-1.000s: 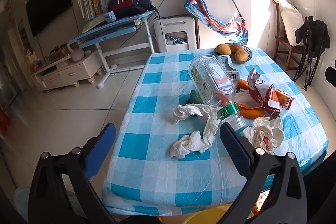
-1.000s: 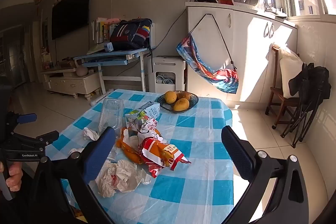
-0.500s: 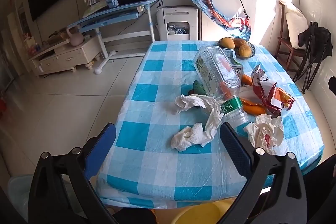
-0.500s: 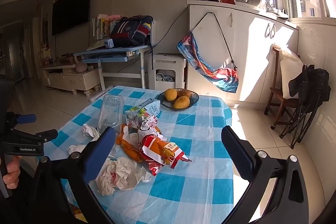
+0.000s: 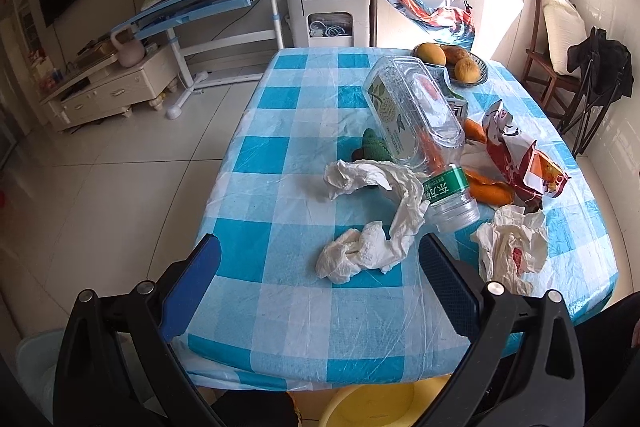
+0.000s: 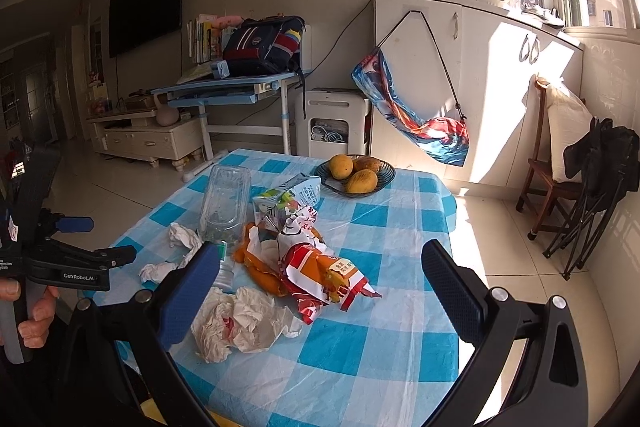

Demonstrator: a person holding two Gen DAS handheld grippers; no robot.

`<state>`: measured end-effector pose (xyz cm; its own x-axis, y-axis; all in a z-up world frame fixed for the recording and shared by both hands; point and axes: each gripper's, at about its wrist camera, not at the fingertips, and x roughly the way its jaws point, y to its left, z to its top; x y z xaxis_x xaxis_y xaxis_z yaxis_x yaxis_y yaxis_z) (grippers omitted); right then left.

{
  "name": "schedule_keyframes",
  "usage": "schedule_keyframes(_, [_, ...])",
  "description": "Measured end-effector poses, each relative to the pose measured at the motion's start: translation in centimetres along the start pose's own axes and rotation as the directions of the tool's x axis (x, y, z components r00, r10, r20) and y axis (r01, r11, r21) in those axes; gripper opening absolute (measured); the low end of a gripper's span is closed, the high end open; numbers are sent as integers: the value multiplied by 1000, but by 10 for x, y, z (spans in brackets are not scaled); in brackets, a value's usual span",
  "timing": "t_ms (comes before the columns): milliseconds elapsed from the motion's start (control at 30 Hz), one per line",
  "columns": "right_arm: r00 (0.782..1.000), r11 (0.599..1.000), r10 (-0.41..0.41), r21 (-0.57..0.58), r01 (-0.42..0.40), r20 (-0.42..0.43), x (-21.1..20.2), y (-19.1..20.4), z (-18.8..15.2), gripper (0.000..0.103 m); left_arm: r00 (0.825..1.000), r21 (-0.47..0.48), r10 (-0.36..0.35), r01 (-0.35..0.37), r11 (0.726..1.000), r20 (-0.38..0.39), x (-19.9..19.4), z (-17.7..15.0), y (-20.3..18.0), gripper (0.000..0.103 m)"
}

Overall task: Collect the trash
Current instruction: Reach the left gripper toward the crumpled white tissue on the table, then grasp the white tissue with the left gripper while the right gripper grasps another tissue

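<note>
Counter: checked blue-and-white cloth, littered along its near and right side; nothing has yet been lifted from it.
Left gripper: jaws spread wide and empty, held above the near edge of the counter, the gap framing the nearest tissue.
Right gripper: jaws likewise wide apart, nothing held; poised over the near right part of the counter, facing the wrappers.
Twisted tissue: long white strip lying on the counter between the left jaws in view, its far end touching the bottle.
Plastic bottle: green label, lying on its side, its mouth end under the clear container.
Clear container: empty clamshell box, tilted, resting on the pile.
Snack wrapper: red and orange foil, torn open, on top of orange peel.
Crumpled bag: white plastic with red print, near the counter's front edge, just beside the snack wrapper.
Carton: flattened drink pack behind the wrapper.
Fruit bowl: three whole fruits at the far end; judged not to be trash.
Yellow bin: rim seen below the counter's near edge; judged the likely receptacle.
Step in hand: approach, before the first pick.
Next move: lowering of the left jaws around the twisted tissue is called for, then closure on its bunched near end, since the loose strip may drag the bottle.
</note>
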<state>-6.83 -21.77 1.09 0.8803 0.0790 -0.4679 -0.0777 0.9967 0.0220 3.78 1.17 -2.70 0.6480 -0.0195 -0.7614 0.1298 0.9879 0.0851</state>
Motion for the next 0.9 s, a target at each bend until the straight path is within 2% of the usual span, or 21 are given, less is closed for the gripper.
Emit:
schedule_keyframes(100, [999, 999, 35, -12, -35, -27, 3, 5, -3, 97, 1000, 36, 18, -18, 999, 11, 9, 15, 2, 96])
schedule_keyframes(167, [995, 997, 76, -17, -77, -62, 8, 10, -6, 97, 1000, 75, -3, 3, 997, 2, 20, 25, 1, 96])
schedule_keyframes(233, [988, 992, 116, -37, -121, -106, 16, 20, -11, 97, 1000, 109, -11, 13, 994, -12, 32, 33, 2, 96])
schedule_keyframes(433, [962, 971, 170, -130, -201, -215, 37, 47, -25, 97, 999, 176, -25, 33, 984, -47, 63, 47, 4, 94])
schedule_keyframes(500, [950, 964, 180, -146, -222, -255, 45, 53, -30, 97, 997, 191, -29, 43, 981, -74, 74, 51, 4, 86])
schedule_keyframes(567, [940, 957, 184, -164, -237, -286, 52, 60, -35, 97, 992, 198, -40, 63, 978, -116, 86, 50, 5, 66])
schedule_keyframes(600, [936, 955, 183, -173, -242, -300, 55, 63, -38, 97, 989, 194, -55, 82, 977, -139, 92, 49, 6, 60])
schedule_keyframes(667, [928, 952, 178, -183, -247, -326, 62, 68, -42, 97, 982, 191, -82, 115, 975, -171, 98, 48, 6, 41])
schedule_keyframes(700, [925, 951, 173, -186, -246, -337, 65, 70, -43, 97, 980, 195, -90, 124, 973, -176, 99, 47, 5, 36])
schedule_keyframes(767, [920, 952, 165, -186, -243, -355, 70, 72, -46, 97, 976, 196, -114, 150, 969, -183, 99, 46, 4, 20])
schedule_keyframes(833, [918, 954, 158, -183, -237, -364, 73, 72, -47, 97, 975, 184, -126, 160, 970, -180, 94, 45, 8, 20])
schedule_keyframes(900, [919, 957, 150, -179, -227, -365, 74, 70, -47, 97, 966, 155, -178, 207, 966, -187, 86, 43, 15, 21])
